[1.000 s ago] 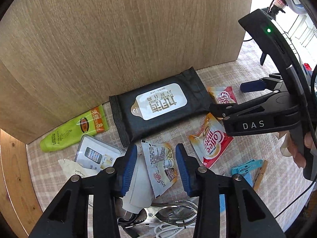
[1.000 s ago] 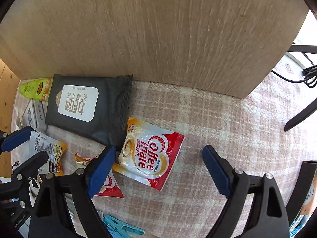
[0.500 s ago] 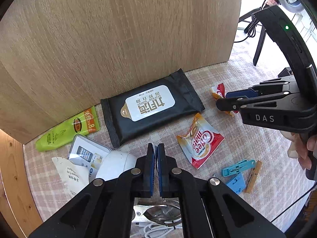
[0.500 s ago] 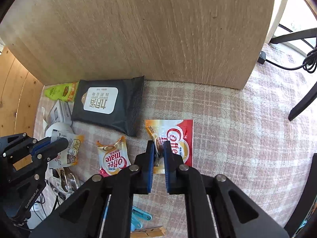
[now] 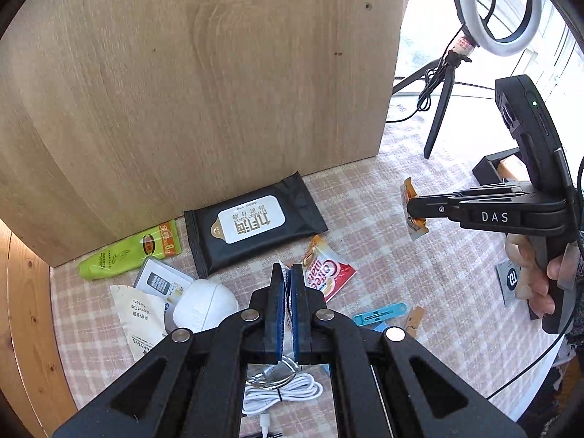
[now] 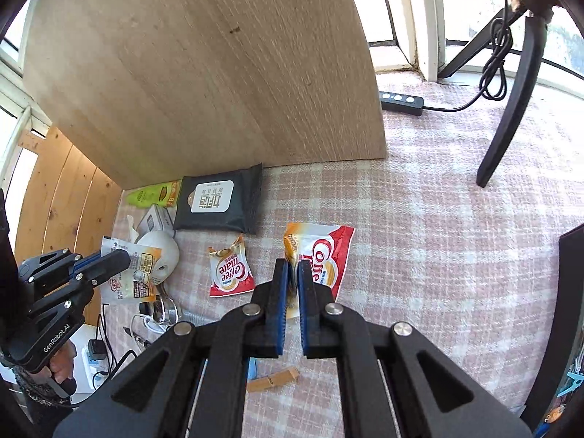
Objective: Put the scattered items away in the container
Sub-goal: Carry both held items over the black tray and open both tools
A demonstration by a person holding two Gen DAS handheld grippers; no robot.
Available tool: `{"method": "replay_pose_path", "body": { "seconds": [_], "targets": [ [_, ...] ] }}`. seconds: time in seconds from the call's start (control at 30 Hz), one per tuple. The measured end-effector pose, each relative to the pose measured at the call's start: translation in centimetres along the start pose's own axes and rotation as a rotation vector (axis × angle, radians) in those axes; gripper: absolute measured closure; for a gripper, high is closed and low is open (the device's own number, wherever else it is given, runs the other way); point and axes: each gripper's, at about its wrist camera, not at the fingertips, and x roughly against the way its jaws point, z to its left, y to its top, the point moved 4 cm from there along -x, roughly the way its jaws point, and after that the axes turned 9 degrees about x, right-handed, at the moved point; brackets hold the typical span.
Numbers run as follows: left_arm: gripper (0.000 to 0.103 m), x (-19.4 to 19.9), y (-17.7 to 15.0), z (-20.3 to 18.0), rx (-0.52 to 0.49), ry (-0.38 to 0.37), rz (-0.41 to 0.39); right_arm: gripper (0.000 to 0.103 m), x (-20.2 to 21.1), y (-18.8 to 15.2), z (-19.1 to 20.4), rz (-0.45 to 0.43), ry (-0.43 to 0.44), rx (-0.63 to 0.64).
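Grippers both clamped: left gripper [image 5: 287, 273] on a thin sachet [image 6: 137, 273], right gripper [image 6: 292, 273] on a Coffee-mate packet [image 6: 321, 252], both lifted off the cloth [image 6: 438, 237]. We judge slippage likely, since each grip catches only an edge. Container [image 5: 492, 166] lies far right.

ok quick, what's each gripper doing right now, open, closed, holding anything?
Left gripper: closed on a white printed sachet.
Right gripper: closed on a red and white Coffee-mate packet.
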Motion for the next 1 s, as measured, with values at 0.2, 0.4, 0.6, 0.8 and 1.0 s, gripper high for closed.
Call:
{"method": "replay_pose_path", "body": {
  "seconds": [0.2,0.4,0.6,0.8,1.0],
  "targets": [
    [0.101,1.4,1.2,-7.8,-0.088,-0.125,-0.031,0.097,6.6,-4.5,-4.4,-0.126,-0.017,-0.049],
    [0.101,2.2,1.8,-18.7,-0.209,-0.288,-0.023,0.097,16.0,-10.9,-12.7,-0.263,-0.11,-0.177],
    [0.101,2.4,0.8,-30.8,-0.348,-0.413,0.002,0.097,23.6,-17.6,-20.5,-0.34,-0.301,-0.343],
    [0.081,1.9,-0.2,-39.7,-0.41,-0.437,0.032,0.071,28.6,-21.6,-25.0,-0.338,-0.416,-0.465],
    [0.068,2.1,0.6,-38.8,-0.351,-0.409,0.001,0.045,30.9,-22.3,-23.4,-0.44,-0.471,-0.45]
  ]
}}
